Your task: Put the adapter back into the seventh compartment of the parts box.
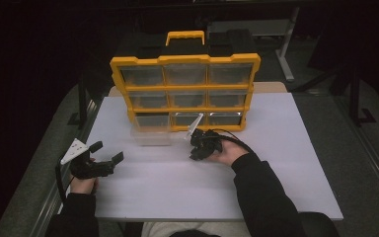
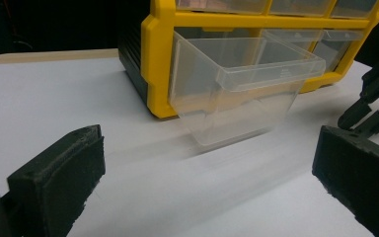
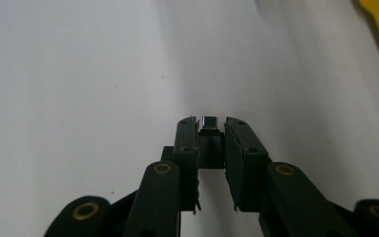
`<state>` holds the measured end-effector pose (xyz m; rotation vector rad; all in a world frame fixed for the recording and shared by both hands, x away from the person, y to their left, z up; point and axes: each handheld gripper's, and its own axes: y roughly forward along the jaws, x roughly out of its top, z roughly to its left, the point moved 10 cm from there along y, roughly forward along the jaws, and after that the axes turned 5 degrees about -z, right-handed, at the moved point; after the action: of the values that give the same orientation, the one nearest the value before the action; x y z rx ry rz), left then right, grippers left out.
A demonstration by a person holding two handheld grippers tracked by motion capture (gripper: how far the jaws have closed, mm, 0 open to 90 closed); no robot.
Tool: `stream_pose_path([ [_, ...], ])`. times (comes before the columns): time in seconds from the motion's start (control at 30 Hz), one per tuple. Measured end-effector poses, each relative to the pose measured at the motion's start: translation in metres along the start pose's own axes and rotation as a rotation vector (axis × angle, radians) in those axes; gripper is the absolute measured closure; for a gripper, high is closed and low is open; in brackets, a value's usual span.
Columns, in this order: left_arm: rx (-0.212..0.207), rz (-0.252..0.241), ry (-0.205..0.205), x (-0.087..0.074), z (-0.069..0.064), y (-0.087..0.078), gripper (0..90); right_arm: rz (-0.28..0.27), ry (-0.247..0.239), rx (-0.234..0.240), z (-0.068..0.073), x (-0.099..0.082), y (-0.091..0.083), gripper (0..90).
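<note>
— Drawers first: why do we have one clear drawer [image 2: 237, 94] pulled out of the yellow organizer [image 1: 185, 91], at its bottom left slot?

— We judge it's out so it can take something. It sits tipped forward, front lip on the white worktop [image 1: 276, 168], back end at the organizer's frame, its mouth open upward. It looks like thin, glossy, see-through plastic with a flat rim, tapering toward the base.

— And what do we hold in the right claw [image 3: 211, 129]?

— A small dark block [image 3: 210, 143] with a shiny metal end, pinched between jaws nearly closed on it. It looks hard and boxy, like a connector; we can't tell more. That claw hovers just in front of the organizer, beside the drawer.

— And the left claw [image 1: 106, 152]?

— Spread wide, holding nothing, well to the front left of the organizer. Its pads [image 2: 59, 182] look matte, rough and rubbery, which should suit gripping slick plastic.
</note>
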<state>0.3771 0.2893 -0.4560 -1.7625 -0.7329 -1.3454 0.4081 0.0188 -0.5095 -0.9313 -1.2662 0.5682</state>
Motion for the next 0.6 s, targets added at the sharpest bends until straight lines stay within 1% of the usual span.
stream_pose_path([
  [0.07,0.002,-0.003,-0.004,0.000,0.000,0.000,0.0,-0.020,-0.005,-0.004,-0.003,0.003,-0.007,75.1],
  [0.1,0.002,-0.003,-0.004,0.000,0.000,0.000,0.0,-0.020,-0.005,-0.004,-0.003,0.003,-0.007,75.1],
  [0.3,0.008,-0.005,-0.004,0.001,0.001,0.000,0.0,-0.037,-0.010,-0.032,-0.007,0.011,-0.021,75.3],
  [0.37,0.010,-0.007,-0.005,0.001,0.002,0.000,0.0,-0.050,-0.022,-0.033,-0.008,0.014,-0.025,75.3],
  [0.57,0.011,-0.007,-0.005,0.001,0.002,0.000,0.0,-0.062,-0.021,-0.039,-0.009,0.021,-0.033,75.3],
  [0.6,0.009,-0.006,-0.006,0.001,0.002,0.000,0.0,-0.066,-0.020,-0.040,-0.009,0.025,-0.038,75.3],
])
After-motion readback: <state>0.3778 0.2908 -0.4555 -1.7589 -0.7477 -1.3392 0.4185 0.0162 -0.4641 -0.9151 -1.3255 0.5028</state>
